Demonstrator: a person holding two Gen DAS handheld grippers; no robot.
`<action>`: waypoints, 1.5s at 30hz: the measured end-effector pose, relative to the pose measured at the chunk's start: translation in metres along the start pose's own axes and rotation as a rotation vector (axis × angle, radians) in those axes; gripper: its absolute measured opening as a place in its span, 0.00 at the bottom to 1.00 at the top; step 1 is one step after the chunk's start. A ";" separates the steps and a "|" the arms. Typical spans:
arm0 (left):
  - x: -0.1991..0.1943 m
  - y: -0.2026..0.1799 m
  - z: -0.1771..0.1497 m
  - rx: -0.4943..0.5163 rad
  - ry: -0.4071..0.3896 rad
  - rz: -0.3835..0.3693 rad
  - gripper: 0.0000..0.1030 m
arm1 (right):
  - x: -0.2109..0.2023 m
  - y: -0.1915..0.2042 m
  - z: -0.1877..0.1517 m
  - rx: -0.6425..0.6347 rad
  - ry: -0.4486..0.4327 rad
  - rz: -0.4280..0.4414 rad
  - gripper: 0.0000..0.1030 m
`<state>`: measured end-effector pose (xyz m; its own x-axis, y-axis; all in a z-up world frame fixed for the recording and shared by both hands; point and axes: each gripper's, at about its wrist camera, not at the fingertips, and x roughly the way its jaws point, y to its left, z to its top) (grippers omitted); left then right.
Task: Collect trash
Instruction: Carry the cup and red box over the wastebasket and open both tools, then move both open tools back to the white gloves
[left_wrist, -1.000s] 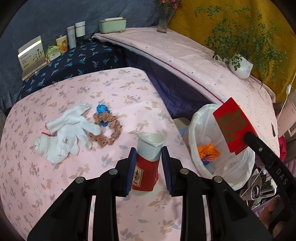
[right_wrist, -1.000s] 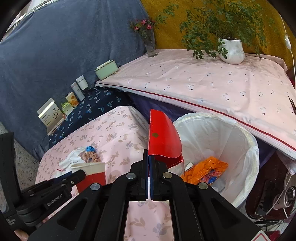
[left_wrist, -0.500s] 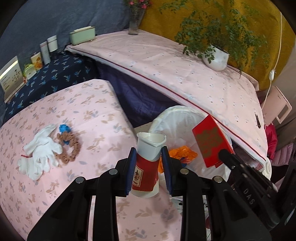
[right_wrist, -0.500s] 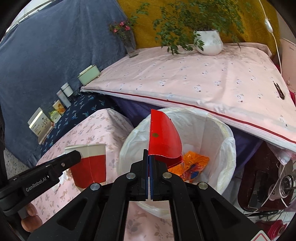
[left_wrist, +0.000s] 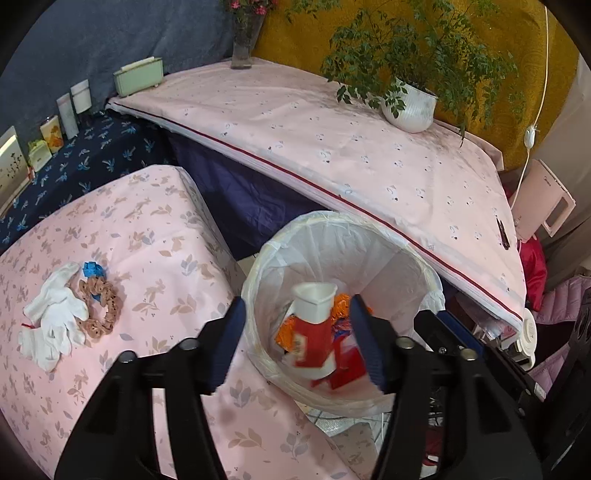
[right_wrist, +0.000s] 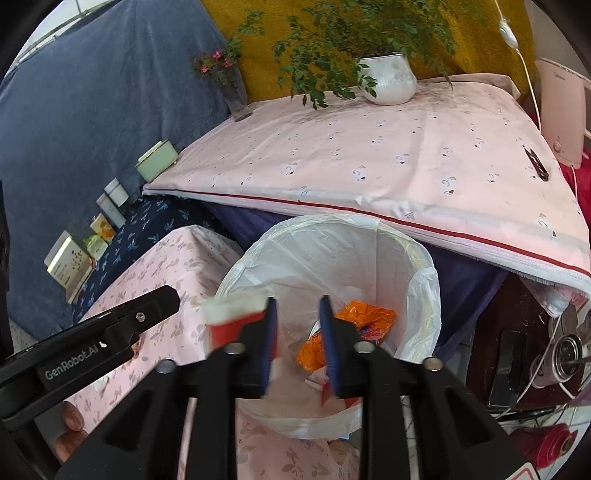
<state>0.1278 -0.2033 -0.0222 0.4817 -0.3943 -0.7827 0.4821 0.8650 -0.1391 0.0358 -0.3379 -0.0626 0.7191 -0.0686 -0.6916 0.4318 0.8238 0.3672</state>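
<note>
Both of my grippers are positioned over the bin (left_wrist: 402, 254), a round container lined with a white plastic bag that stands beside the low table with the pink leaf-print cloth (left_wrist: 155, 229).

Left gripper (left_wrist: 299, 345): its jaws have just been opening and now stand wide apart. The paper cup (left_wrist: 314, 325), red below with a white rim, sits between the fingers but neither pad presses on it. It is motion-blurred, tilted, and lies within the bin's mouth, clear of both pads.

Right gripper (right_wrist: 297, 339): its jaws have just been opening and now stand partly open, with a clear gap between the blue pads. Nothing is clamped between them. A red packet (left_wrist: 347, 365) lies low in the bin next to the cup; a sliver of red shows just below the right pad in the right wrist view.

An orange wrapper (right_wrist: 364, 317) lies crumpled on the bin's floor.

On the pink cloth, well apart from the bin, I see a white glove (left_wrist: 55, 317), a brown scrunchie (left_wrist: 101, 312) touching it, and a small blue scrap (left_wrist: 94, 269) just beside the scrunchie.

In the right wrist view the left gripper's finger reaches in from the left edge, with the cup just off its tip.
</note>
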 end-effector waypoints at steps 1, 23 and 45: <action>0.000 0.000 0.000 0.003 0.000 0.006 0.62 | 0.000 -0.001 0.000 0.005 -0.001 0.001 0.30; -0.004 0.063 -0.020 -0.131 0.025 0.089 0.68 | 0.001 0.037 -0.010 -0.067 0.018 0.031 0.42; -0.038 0.187 -0.053 -0.345 -0.007 0.201 0.69 | 0.014 0.152 -0.039 -0.263 0.074 0.116 0.46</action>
<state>0.1612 -0.0106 -0.0504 0.5471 -0.2079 -0.8108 0.1042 0.9781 -0.1804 0.0908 -0.1918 -0.0406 0.7095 0.0683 -0.7014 0.1861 0.9418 0.2800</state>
